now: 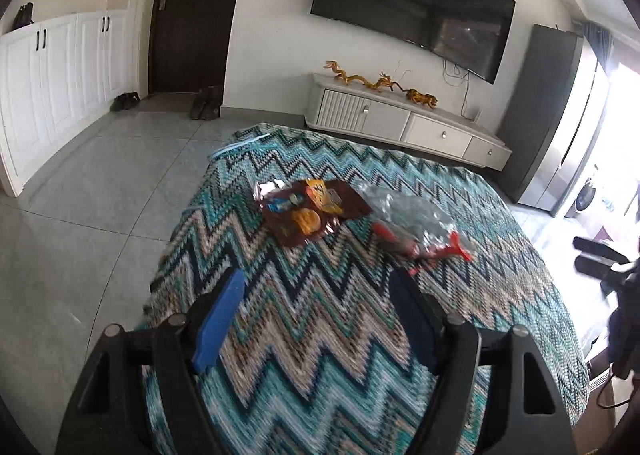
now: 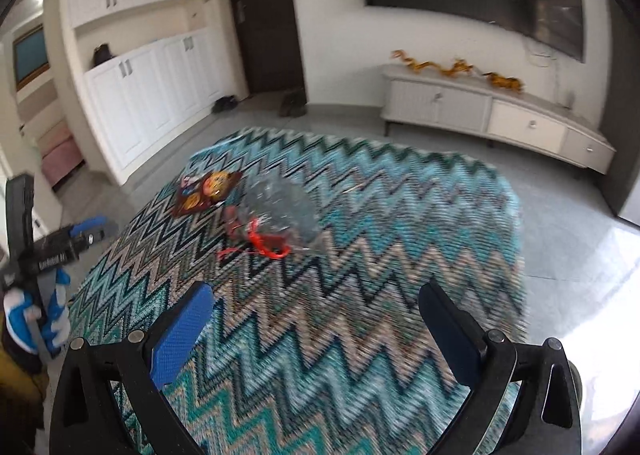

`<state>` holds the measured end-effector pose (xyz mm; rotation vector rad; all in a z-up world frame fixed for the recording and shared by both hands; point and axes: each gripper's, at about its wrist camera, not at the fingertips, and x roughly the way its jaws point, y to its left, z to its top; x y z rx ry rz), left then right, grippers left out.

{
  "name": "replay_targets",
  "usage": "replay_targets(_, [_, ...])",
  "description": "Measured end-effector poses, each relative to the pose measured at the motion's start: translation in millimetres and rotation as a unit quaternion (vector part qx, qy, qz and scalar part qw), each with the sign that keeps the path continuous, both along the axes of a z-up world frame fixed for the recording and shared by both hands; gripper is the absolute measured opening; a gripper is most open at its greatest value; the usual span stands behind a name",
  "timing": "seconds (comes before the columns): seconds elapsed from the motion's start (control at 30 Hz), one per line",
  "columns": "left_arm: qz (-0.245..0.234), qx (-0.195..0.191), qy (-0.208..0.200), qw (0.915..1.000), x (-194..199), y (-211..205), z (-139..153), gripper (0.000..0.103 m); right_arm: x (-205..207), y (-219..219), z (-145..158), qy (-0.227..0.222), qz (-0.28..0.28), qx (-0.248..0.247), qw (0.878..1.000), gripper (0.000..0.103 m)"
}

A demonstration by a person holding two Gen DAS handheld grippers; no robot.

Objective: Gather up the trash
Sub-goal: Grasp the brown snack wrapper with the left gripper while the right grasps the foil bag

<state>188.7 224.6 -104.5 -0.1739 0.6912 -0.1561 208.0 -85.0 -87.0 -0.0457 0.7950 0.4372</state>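
Observation:
A table draped in a teal zigzag cloth carries two pieces of trash. One is a flat brown snack wrapper with orange and yellow print. Just right of it lies a crumpled clear plastic bag with red trim, touching the wrapper's edge. My left gripper hangs open above the cloth, short of both pieces, with nothing between its blue pads. My right gripper is likewise open and empty, nearer than the clear bag. The left gripper also shows at the right wrist view's left edge.
A low white TV cabinet with golden ornaments stands against the far wall under a wall-mounted TV. A dark door, shoes and white cupboards are at the left. Grey floor tiles surround the table.

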Motion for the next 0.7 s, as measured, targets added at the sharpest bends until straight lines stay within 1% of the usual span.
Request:
replay_targets(0.13, [-0.027, 0.023, 0.005, 0.9994, 30.4, -5.3, 0.5, 0.079, 20.8, 23.8, -19.5, 0.016, 0.033, -0.004, 0.999, 0.103])
replay_targets(0.2, [-0.039, 0.035, 0.013, 0.9986, 47.7, -12.5, -1.3, 0.079, 32.4, 33.6, -28.4, 0.022, 0.046, -0.005, 0.999, 0.103])
replay_targets(0.27, [-0.049, 0.038, 0.024, 0.9978, 67.9, -18.2, -5.0, 0.079, 44.2, 39.9, -34.7, 0.026, 0.054, -0.001, 0.998, 0.103])
replay_targets(0.37, [-0.049, 0.048, 0.042, 0.9967, 98.1, -24.1, -16.4, 0.079, 64.9, 46.5, -40.9, 0.033, 0.062, 0.01, 0.997, 0.103])
replay_targets(0.5, [-0.043, 0.058, 0.066, 0.9952, 131.1, -29.8, -32.5, 0.079, 87.6, 59.8, -48.3, 0.033, 0.077, 0.013, 0.996, 0.103])
replay_targets(0.6, [-0.037, 0.058, 0.078, 0.9945, 150.1, -30.7, -41.8, 0.079, 101.9, 71.1, -55.1, 0.035, 0.093, 0.017, 0.995, 0.103])
replay_targets(0.7, [-0.034, 0.065, 0.085, 0.9937, 161.7, -30.4, -48.2, 0.079, 106.9, 81.6, -60.4, 0.033, 0.113, 0.023, 0.993, 0.103])
